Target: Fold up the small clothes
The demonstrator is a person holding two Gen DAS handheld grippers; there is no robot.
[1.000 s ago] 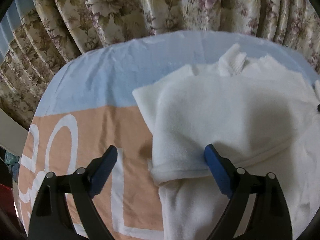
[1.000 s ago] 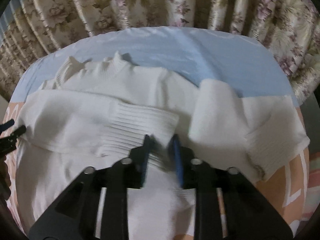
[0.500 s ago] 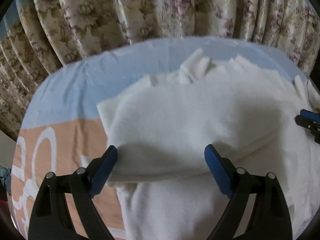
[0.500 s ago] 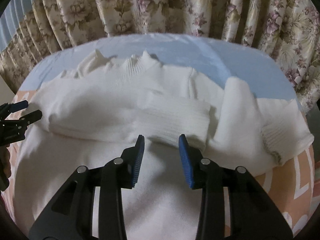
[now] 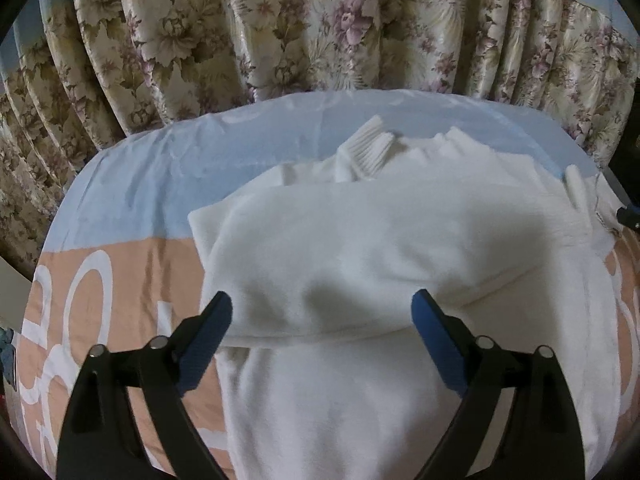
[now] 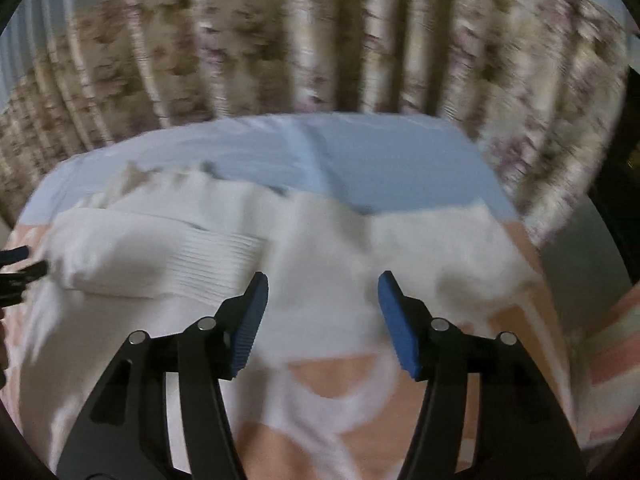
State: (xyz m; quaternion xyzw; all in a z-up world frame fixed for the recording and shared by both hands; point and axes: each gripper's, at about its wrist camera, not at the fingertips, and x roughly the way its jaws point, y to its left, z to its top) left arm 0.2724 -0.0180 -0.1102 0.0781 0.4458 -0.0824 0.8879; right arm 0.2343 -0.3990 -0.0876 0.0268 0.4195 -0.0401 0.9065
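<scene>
Sweater — white, one sleeve folded across its body — lies on the blue-and-peach sheet before flowered curtains. Left gripper and right gripper (blurred view) both hover with jaws spread wide, gripping nothing.

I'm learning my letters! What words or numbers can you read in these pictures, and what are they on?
No whole word or number can be read.
Big white shapes are printed on the peach part of the bed sheet, left of the white sweater: one looks like "O", the rest are cut off or covered.
In the right wrist view, white curves show on the sheet, too blurred to read.
Nothing is written on the sweater, curtain or grippers.
</scene>
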